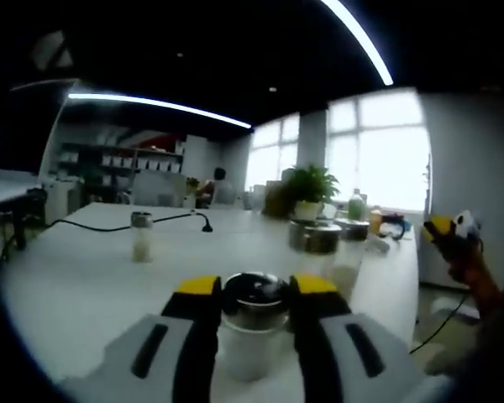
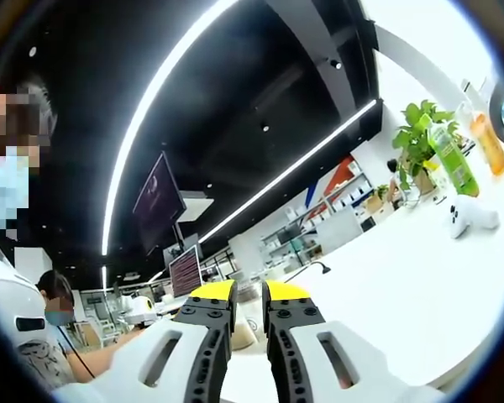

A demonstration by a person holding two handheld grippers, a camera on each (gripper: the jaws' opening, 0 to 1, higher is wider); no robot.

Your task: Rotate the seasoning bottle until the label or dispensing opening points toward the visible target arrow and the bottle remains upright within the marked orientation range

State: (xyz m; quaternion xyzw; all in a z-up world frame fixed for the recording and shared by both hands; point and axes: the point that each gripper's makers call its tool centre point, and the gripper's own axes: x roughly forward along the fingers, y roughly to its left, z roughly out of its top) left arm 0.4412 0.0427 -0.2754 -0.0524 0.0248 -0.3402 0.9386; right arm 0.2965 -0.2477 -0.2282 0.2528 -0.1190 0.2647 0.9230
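The white seasoning bottle with a shiny metal cap (image 1: pixel 254 323) is clamped by the left gripper (image 1: pixel 254 295); the right gripper (image 2: pixel 249 295), nearly closed, holds nothing. Tipping is risked if twisted off-axis.

Seasoning bottle (image 1: pixel 254 323): white body, dark shiny cap. Left gripper (image 1: pixel 254 290) jaws: black, yellow tips. Table (image 1: pixel 84 277): white. Green bottle (image 2: pixel 450 159).

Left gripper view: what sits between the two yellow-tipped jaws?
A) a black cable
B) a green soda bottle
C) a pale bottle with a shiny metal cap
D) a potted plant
C: the left gripper has its jaws on either side of a seasoning bottle, pale in the body with a shiny metal cap, standing upright on the white table.
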